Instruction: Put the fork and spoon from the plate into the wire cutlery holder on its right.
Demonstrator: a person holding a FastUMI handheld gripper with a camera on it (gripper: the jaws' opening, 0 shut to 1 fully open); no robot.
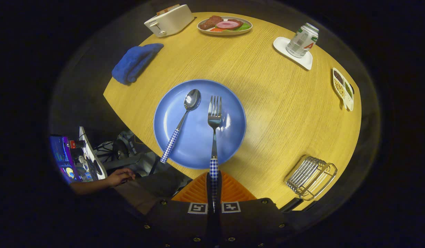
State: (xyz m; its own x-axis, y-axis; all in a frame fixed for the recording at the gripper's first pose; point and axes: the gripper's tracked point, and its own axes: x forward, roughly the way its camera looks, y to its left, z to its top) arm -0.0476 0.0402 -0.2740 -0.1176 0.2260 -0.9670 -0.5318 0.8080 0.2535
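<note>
Claw (214, 182) clamped on fork (214, 120) handle above plate (171, 113).

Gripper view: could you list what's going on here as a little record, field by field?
gripper: fingers closed on the fork's checked handle
fork: tines on the blue plate, handle end between the fingers
spoon: lying on the plate, left of the fork, untouched
blue plate: on the wooden table, just ahead of the fingers
wire cutlery holder: right of the plate, nothing in it
farther off: toaster, blue cloth, food plate, can
</note>
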